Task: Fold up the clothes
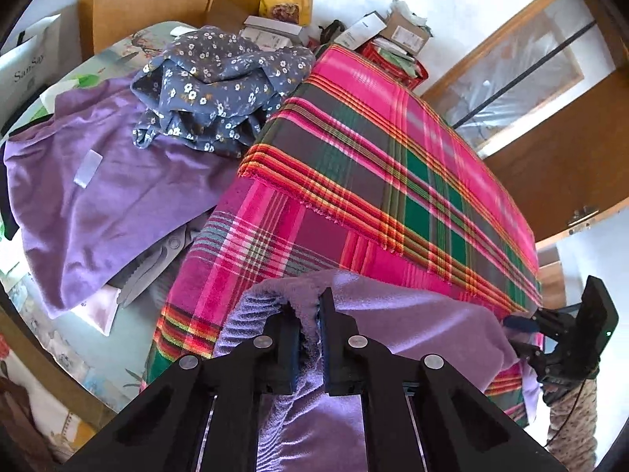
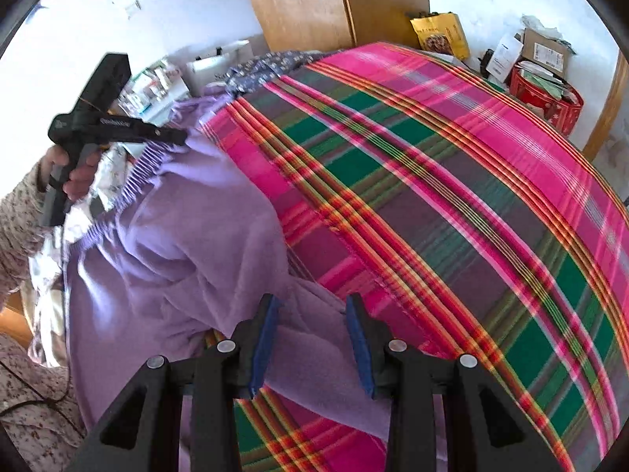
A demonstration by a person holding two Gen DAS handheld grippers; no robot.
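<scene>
Lilac fleece garment lies at the near edge of the pink plaid blanket. Left gripper is clamped on its ribbed waistband. Right gripper has jaws apart, astride a fleece fold. Far left, a purple shirt sits under a crumpled blue floral garment.
</scene>
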